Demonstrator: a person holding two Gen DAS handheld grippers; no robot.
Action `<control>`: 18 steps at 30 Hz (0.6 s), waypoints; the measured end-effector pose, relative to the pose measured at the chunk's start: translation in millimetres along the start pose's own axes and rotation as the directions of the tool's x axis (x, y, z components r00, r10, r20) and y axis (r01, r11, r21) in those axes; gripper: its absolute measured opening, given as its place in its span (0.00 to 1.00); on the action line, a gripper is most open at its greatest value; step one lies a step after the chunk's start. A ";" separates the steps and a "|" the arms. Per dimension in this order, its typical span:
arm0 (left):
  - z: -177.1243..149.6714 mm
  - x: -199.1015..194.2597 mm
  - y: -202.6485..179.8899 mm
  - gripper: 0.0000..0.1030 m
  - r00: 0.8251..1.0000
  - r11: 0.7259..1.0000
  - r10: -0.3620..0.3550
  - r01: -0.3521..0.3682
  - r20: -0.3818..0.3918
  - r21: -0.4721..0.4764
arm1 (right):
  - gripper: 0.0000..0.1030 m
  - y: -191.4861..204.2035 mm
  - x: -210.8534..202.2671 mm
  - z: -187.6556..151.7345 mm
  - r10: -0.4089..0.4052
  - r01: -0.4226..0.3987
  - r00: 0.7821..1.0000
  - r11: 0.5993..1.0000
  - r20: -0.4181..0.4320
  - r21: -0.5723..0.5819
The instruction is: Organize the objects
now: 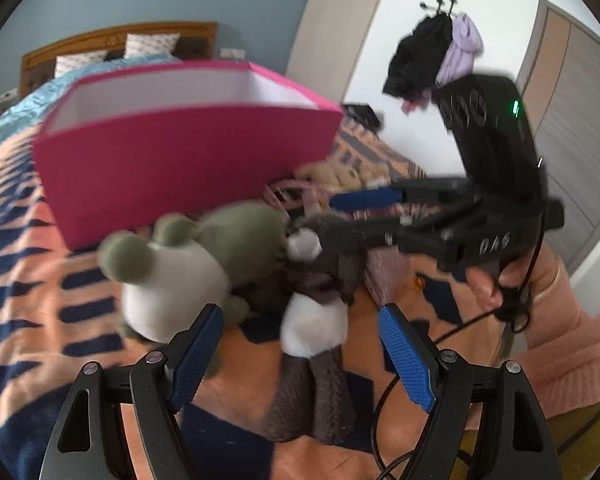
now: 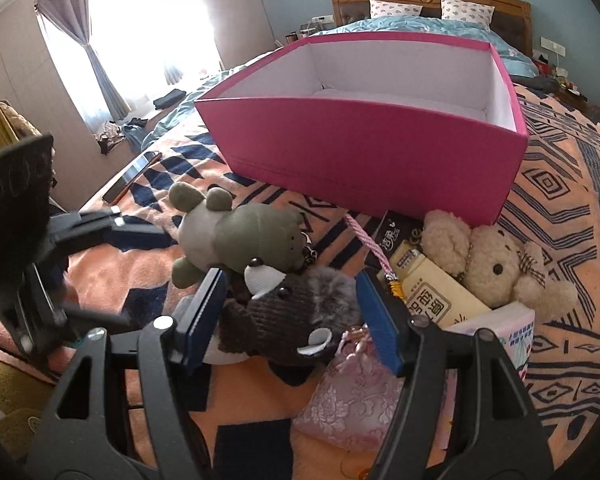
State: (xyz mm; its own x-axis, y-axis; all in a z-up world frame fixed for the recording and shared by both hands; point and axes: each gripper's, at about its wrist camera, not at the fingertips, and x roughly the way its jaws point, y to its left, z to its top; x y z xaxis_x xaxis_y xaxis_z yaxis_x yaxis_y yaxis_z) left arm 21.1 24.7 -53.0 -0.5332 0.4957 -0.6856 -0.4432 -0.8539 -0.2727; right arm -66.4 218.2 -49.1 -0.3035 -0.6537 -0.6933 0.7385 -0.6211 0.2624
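an open pink box sits on the patterned bed cover, with a green plush, a cream teddy bear, a pink brocade pouch and packets bearing chinese print crowded before its near wall. the right claw stands partly open astride a dark brown plush, pad contact unclear. the left claw gapes empty beside the plushes.

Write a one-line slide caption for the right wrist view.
Open right gripper straddles a dark brown plush beside a green plush, before an empty pink box on a patterned bedspread.
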 end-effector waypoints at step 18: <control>-6.8 5.6 10.2 0.32 0.998 0.998 0.052 -0.054 -0.041 -0.038 | 0.67 2.9 3.6 -8.7 0.052 -0.052 0.998 0.998 -0.018 0.022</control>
State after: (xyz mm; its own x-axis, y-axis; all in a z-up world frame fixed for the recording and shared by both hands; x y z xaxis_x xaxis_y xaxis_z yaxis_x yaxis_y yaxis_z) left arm 18.5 17.6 -64.3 -0.5254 0.4436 -0.7260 -0.3863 -0.8847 -0.2609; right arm -60.1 217.7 -56.7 -0.2539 -0.6775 -0.6903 0.7397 -0.5958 0.3128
